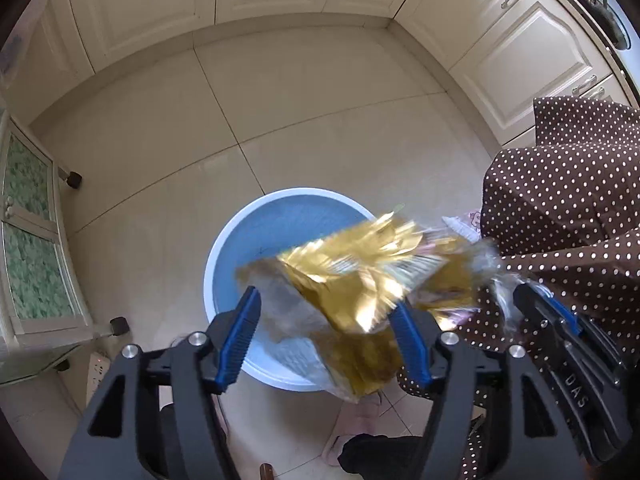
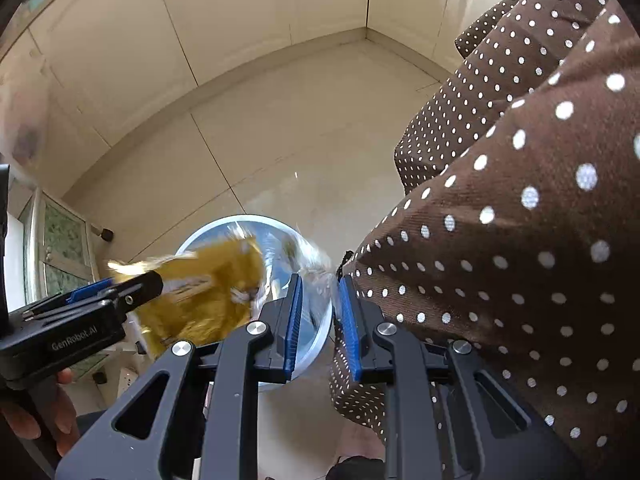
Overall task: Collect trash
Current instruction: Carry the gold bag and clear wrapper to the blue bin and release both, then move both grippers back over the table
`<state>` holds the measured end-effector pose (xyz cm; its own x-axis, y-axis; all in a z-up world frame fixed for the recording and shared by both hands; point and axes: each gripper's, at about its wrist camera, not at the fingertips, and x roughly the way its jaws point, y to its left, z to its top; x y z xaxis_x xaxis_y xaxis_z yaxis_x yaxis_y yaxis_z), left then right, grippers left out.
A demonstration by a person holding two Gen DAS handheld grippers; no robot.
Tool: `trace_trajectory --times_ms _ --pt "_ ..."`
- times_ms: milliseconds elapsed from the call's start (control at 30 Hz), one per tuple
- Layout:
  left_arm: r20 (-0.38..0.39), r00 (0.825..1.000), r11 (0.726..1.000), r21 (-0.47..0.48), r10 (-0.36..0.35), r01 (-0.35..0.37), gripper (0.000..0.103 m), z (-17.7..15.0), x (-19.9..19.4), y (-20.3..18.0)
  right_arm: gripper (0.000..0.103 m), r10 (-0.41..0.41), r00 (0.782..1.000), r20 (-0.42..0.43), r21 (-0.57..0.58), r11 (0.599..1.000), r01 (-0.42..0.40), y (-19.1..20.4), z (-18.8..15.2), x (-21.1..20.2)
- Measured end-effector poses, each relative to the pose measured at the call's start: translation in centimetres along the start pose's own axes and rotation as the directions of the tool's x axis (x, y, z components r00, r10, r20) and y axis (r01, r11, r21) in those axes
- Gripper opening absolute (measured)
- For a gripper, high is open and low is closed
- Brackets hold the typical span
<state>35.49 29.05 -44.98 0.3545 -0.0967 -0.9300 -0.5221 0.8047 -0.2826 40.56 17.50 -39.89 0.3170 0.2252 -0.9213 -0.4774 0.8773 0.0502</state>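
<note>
The left gripper (image 1: 326, 334) has its jaws spread wide, with the blurred gold wrapper (image 1: 352, 276) between them, contact unclear. The right gripper (image 2: 320, 316) has its jaws narrow around a clear plastic scrap (image 2: 318, 276). Both hang over the blue bin (image 1: 256, 240) on the tiled floor (image 1: 280, 112), beside a polka-dot cloth (image 2: 520, 200).

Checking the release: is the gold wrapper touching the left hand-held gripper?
Cannot tell. Left wrist view: the blurred gold wrapper overlaps one finger of the open left hand-held gripper; neither contact nor gap is plain.
</note>
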Motion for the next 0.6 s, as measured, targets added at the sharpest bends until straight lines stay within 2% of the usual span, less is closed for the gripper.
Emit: trace_trajectory --times_ms 267,433,600 --pt "0.000 0.999 0.999 0.020 -0.042 0.042 0.064 0.5 0.1 -0.7 0.015 0.047 0.999 -0.014 -0.018 0.999 -0.047 0.8 -0.4 0.5" --pt "0.012 1.000 0.999 0.030 -0.018 0.018 0.064 0.5 -0.8 -0.5 0.015 0.062 0.998 -0.026 -0.015 0.998 -0.063 0.9 -0.4 0.6" --pt "0.059 0.997 0.998 0.051 -0.046 0.043 0.064 0.0 -3.9 -1.7 0.015 0.055 0.997 0.048 -0.060 0.997 -0.052 1.6 0.6 -3.5"
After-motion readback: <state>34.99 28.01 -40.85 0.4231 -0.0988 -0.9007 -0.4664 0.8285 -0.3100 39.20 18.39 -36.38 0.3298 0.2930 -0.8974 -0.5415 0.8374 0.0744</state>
